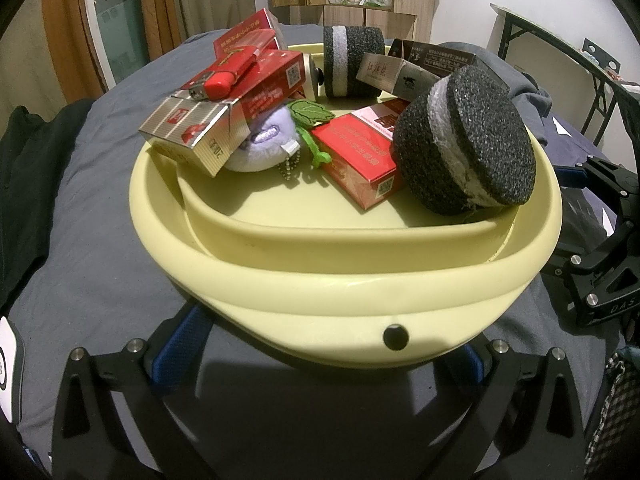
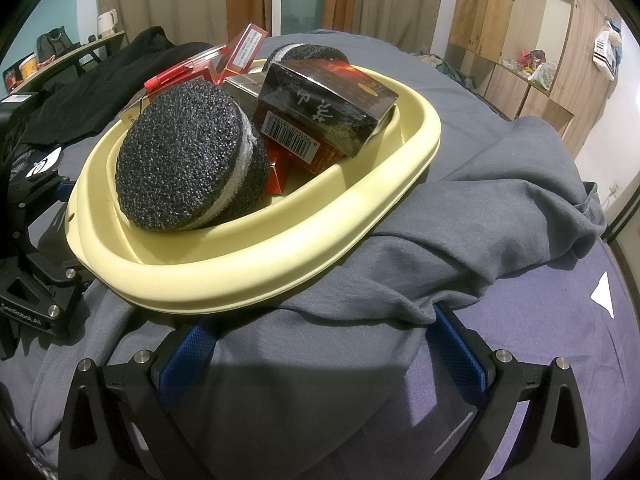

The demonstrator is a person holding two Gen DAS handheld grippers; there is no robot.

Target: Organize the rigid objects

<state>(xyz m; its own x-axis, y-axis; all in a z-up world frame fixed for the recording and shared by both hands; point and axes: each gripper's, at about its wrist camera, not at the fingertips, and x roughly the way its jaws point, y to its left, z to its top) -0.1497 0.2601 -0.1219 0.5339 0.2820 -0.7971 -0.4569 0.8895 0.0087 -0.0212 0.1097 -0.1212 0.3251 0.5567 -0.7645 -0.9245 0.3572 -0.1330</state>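
A pale yellow basin point(image 1: 344, 280) sits on a grey-covered bed, filled with red cigarette boxes point(image 1: 360, 152), a silver box point(image 1: 192, 132), a red lighter point(image 1: 228, 76), a purple plush keychain point(image 1: 264, 140), a dark box point(image 1: 416, 68) and two black foam discs point(image 1: 468, 140). My left gripper point(image 1: 320, 352) is open, its blue pads under the basin's near rim. In the right wrist view the basin point(image 2: 280, 264) lies ahead with a foam disc point(image 2: 188, 160) and a dark box point(image 2: 328, 108). My right gripper point(image 2: 320, 344) is open over the grey cloth beside the basin.
A crumpled grey garment point(image 2: 500, 200) lies right of the basin. Black clothing point(image 1: 24, 184) lies at the bed's left. The right gripper's body point(image 1: 600, 248) shows right of the basin. Wooden cabinets point(image 2: 520, 40) and a folding table point(image 1: 568, 64) stand behind.
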